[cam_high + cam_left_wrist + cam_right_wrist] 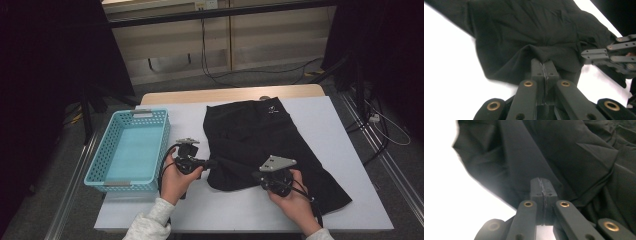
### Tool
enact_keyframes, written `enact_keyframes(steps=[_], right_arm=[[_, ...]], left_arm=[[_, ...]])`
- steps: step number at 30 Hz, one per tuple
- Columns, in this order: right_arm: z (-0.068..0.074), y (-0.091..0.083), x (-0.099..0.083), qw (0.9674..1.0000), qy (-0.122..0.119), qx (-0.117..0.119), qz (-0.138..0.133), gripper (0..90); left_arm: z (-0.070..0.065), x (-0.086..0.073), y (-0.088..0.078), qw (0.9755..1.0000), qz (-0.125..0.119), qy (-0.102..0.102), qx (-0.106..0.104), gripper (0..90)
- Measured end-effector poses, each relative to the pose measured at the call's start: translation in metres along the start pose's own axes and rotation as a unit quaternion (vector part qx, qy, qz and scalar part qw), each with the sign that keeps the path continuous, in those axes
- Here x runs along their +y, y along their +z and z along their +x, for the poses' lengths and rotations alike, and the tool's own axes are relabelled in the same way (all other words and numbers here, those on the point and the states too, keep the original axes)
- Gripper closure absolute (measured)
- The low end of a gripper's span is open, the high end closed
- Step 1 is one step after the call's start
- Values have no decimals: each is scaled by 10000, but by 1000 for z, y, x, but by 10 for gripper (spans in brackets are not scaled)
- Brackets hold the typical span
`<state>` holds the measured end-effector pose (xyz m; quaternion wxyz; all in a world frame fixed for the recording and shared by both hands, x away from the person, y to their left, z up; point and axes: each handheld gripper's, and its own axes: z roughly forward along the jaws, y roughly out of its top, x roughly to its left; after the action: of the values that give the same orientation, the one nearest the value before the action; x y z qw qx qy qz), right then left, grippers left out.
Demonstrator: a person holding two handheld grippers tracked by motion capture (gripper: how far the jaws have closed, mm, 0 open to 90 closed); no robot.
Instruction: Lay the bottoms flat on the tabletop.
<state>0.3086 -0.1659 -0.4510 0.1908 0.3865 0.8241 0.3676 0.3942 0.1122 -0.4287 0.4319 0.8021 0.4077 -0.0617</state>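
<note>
A black garment (260, 132) lies spread on the white table (330, 120), with a small white logo near its far edge. My left gripper (212, 163) is at the garment's near left edge. In the left gripper view its jaws (544, 62) are shut, with a raised fold of the black cloth (524, 30) pinched at their tips. My right gripper (256, 175) is at the garment's near edge, a little to the right. Its jaws (541, 181) are shut on the dark cloth (574, 150). The right gripper (609, 53) also shows at the right of the left gripper view.
A light blue plastic basket (100, 165) stands at the left end of the table, close to my left hand. Cables run over the floor behind and to the right of the table. Bare white tabletop lies in front of the garment.
</note>
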Motion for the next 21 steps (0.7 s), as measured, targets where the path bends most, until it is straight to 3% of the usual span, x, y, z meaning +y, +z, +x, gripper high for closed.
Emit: enact_keyframes(steps=[7, 11, 14, 17, 19, 21], right_arm=[[-18, 12, 5, 9987, 63, -499, 31, 900], [-6, -1, 11, 9989, 15, -329, -339, 844], [9, -8, 15, 9988, -112, -32, -477, 826], [24, 2, 15, 9976, -121, 650, -207, 811], [31, 13, 13, 9973, -130, 720, -94, 778], [32, 22, 12, 9983, -181, 552, 34, 752]], left_arm=[[3, -1, 0, 9999, -66, -121, 5, 900], [4, -2, 2, 9997, -101, -202, 24, 899], [3, -2, 5, 9998, -88, -166, 6, 900], [2, -2, 9, 9997, -117, -210, -8, 900], [3, -2, 10, 9997, -129, -222, -7, 900], [3, -2, 10, 9996, -133, -263, -23, 900]])
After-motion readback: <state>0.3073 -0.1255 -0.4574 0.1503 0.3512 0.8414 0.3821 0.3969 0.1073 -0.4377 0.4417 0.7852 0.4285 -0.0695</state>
